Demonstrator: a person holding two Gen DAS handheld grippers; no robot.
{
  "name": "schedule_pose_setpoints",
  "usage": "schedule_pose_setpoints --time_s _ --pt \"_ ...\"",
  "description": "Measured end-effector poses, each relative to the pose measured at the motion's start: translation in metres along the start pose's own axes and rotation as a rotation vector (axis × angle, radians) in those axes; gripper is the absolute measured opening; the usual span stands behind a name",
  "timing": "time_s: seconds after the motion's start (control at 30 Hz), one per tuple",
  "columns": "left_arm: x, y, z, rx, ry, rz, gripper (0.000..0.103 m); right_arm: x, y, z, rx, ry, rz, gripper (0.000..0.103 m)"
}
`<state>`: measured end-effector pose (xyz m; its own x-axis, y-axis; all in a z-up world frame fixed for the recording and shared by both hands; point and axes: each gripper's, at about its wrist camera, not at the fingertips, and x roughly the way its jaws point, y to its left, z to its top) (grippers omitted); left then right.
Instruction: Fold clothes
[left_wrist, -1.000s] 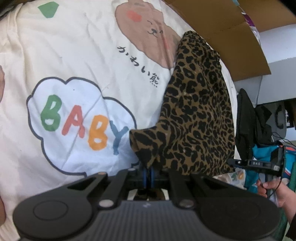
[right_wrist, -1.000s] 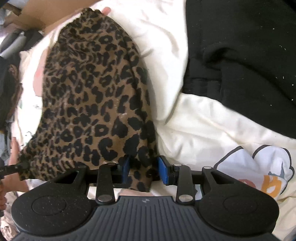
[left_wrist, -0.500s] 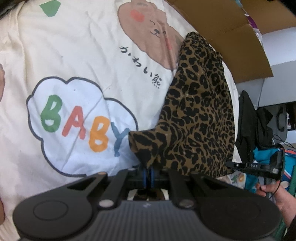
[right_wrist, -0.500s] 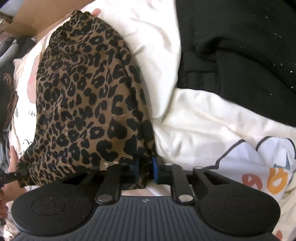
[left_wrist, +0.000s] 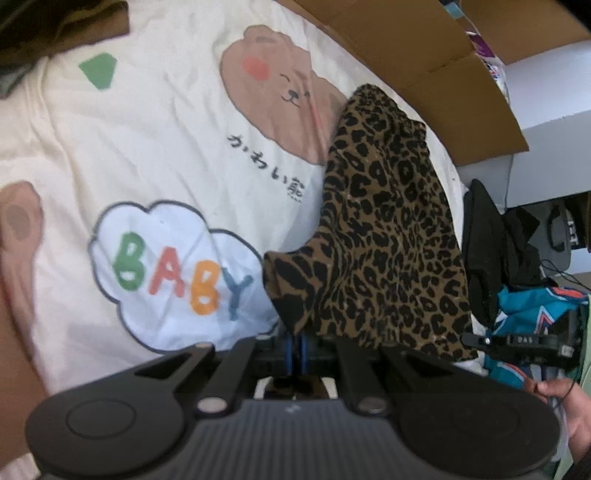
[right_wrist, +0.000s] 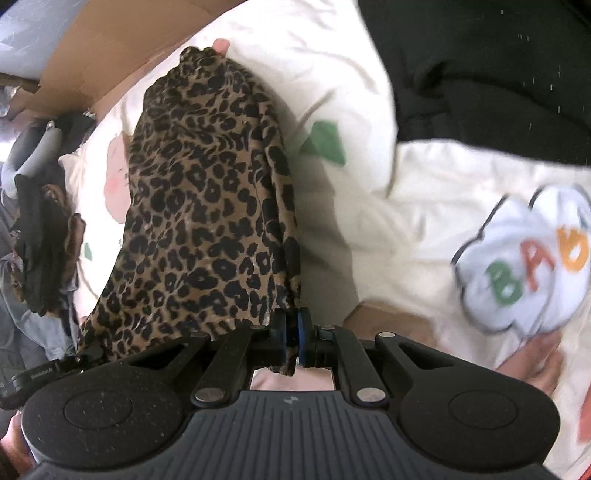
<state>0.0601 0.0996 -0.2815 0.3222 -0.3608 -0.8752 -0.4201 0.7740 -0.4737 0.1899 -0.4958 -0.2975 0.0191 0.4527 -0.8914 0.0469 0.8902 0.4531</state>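
Observation:
A leopard-print garment (left_wrist: 384, 236) lies lengthwise on a cream bedsheet (left_wrist: 155, 147) printed with bears and a "BABY" cloud. My left gripper (left_wrist: 297, 341) is shut on the garment's near left corner, whose edge is lifted off the sheet. In the right wrist view the same garment (right_wrist: 207, 206) stretches away from me, and my right gripper (right_wrist: 291, 328) is shut on its near right corner, with a bit of fabric poking out behind the blue pads (right_wrist: 304, 332). The near edge hangs raised between the two grippers.
A black garment (right_wrist: 480, 74) lies at the sheet's far right. A flattened cardboard box (left_wrist: 424, 66) borders the bed's far side. Dark and teal clothes (left_wrist: 524, 295) pile beside the bed. The other gripper and a hand (left_wrist: 569, 406) show at the left view's right edge.
The right gripper's jaws closed onto the garment's corner. Both grippers then rose, lifting the near edge off the sheet, and more of the bedsheet came into both views.

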Motion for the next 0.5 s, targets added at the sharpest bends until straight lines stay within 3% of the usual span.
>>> schedule_pose_setpoints --time_s 0.27,0.5 --pt "-0.028 -0.004 0.014 0.052 0.02 0.066 0.005 -0.008 0.016 -0.019 0.032 0.01 -0.042 0.003" --pt "-0.032 -0.009 0.017 0.093 0.09 0.177 0.005 -0.01 0.039 -0.043 0.085 0.011 -0.04 0.003"
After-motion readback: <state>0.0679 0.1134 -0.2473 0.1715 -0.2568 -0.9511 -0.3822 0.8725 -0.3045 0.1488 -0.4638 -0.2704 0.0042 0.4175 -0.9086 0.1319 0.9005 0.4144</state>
